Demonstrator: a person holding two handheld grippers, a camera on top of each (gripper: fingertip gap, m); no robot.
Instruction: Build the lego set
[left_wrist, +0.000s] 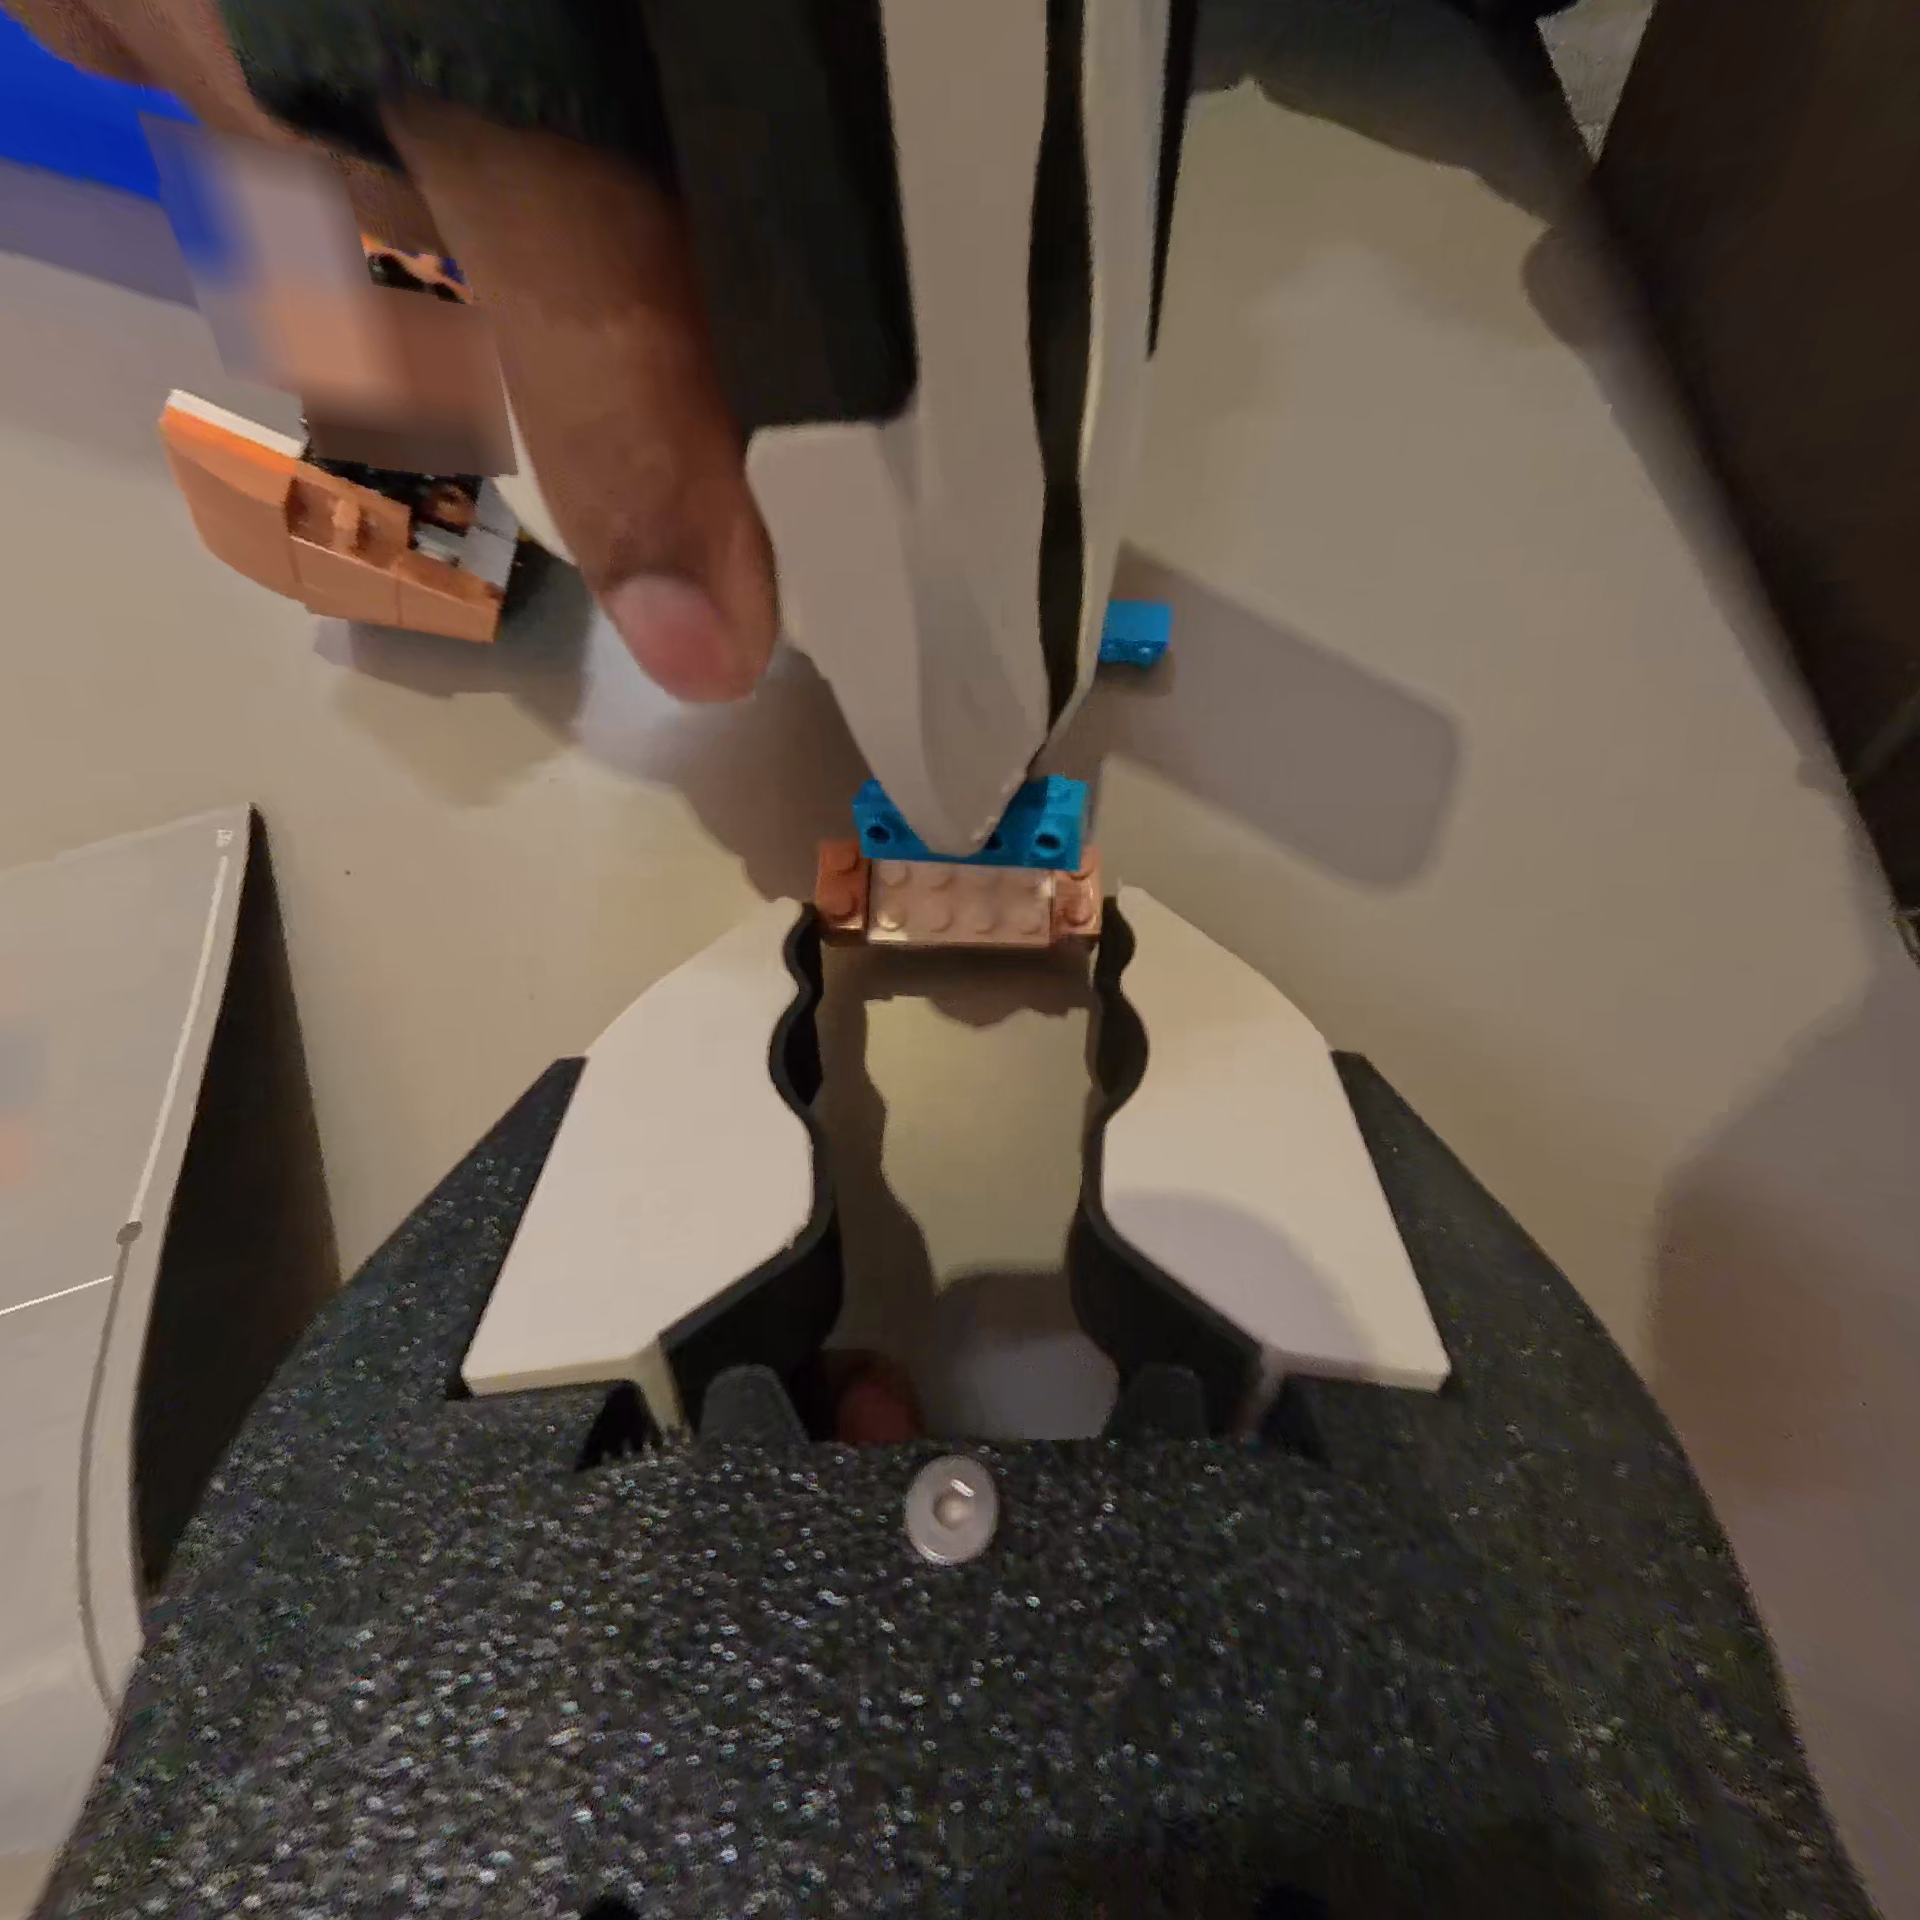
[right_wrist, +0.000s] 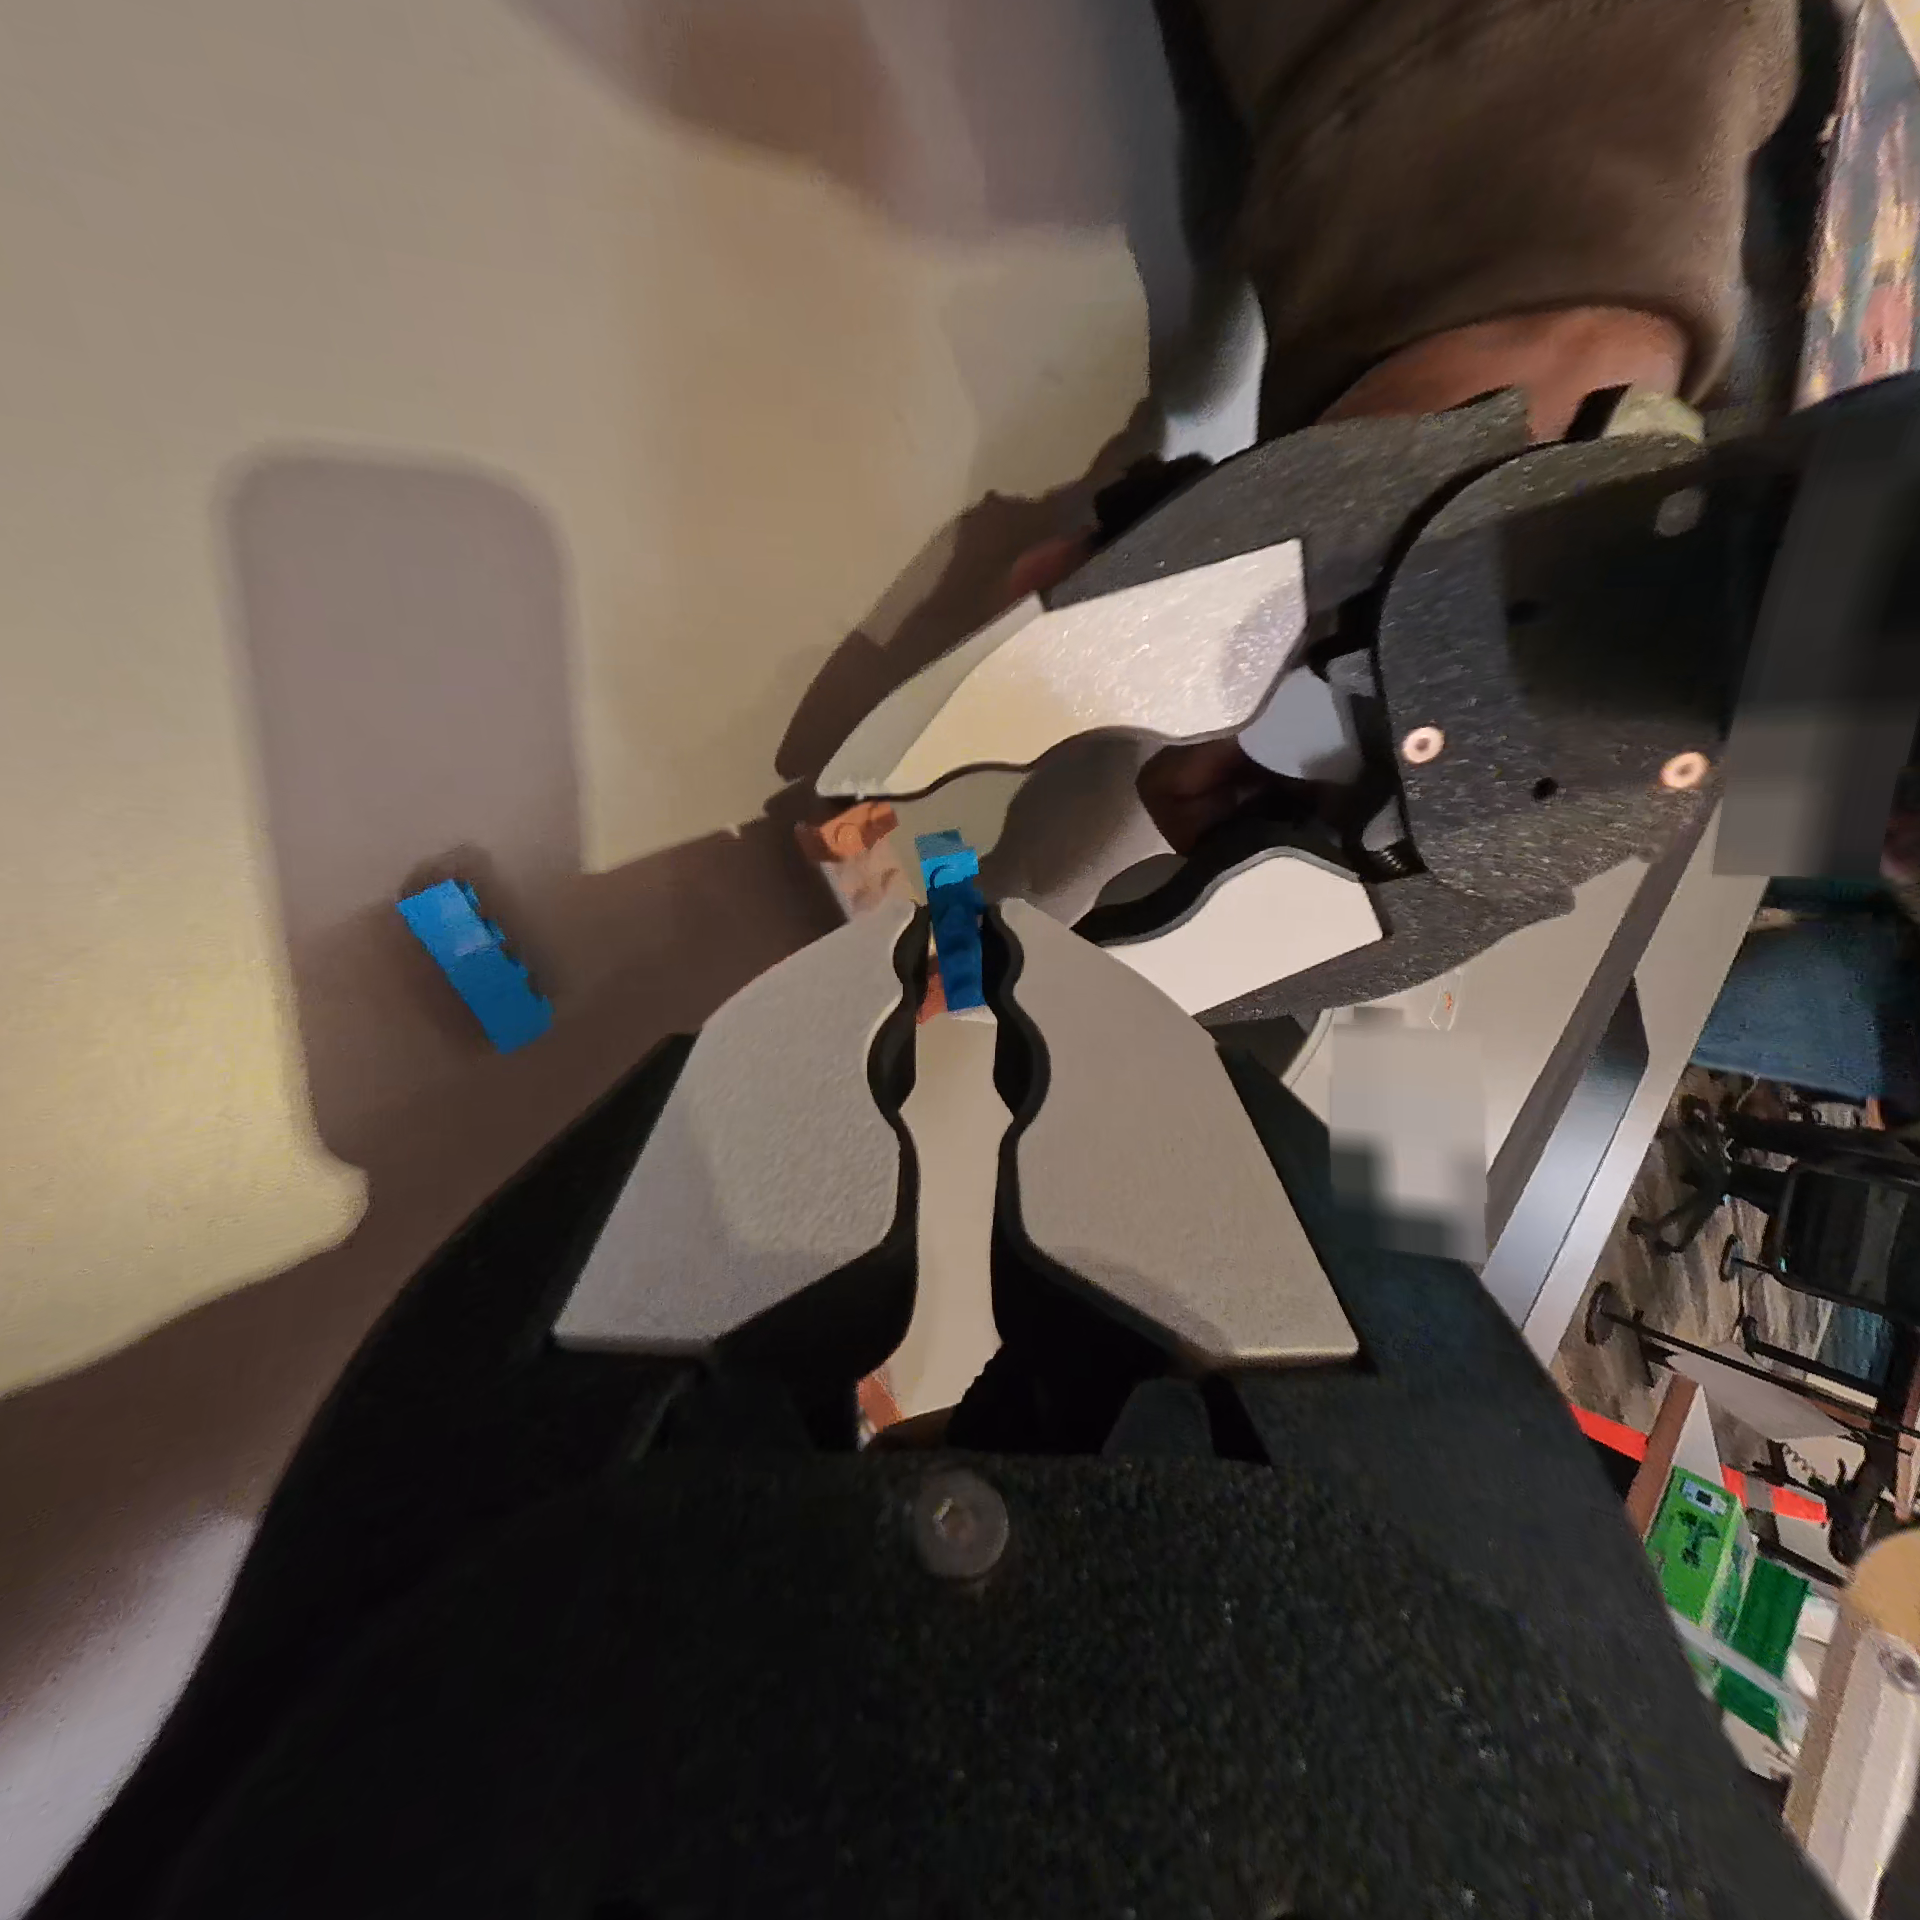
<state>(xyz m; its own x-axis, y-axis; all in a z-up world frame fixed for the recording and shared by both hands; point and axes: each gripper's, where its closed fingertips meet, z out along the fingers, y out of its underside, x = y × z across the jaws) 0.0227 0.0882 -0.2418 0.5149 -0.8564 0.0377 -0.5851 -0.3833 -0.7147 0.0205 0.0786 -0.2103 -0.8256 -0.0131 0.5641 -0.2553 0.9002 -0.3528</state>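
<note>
Now right claw (right_wrist: 954, 940) clamps blue brick (right_wrist: 956, 914); left claw (left_wrist: 961, 914) grips brown plate (left_wrist: 961, 902).

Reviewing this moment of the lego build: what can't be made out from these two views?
- Left wrist view: middle of the blue brick, covered by the right gripper; whether it is seated on the brown plate is unclear.
- Left wrist view: orange build, half behind a hand and mosaic.
- Right wrist view: brown plate, mostly behind the fingers; loose blue brick blurred.

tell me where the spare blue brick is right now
The spare blue brick lies loose on the table, at left in the right wrist view, apart from the blue brick clamped in the right hand-held gripper.
</note>
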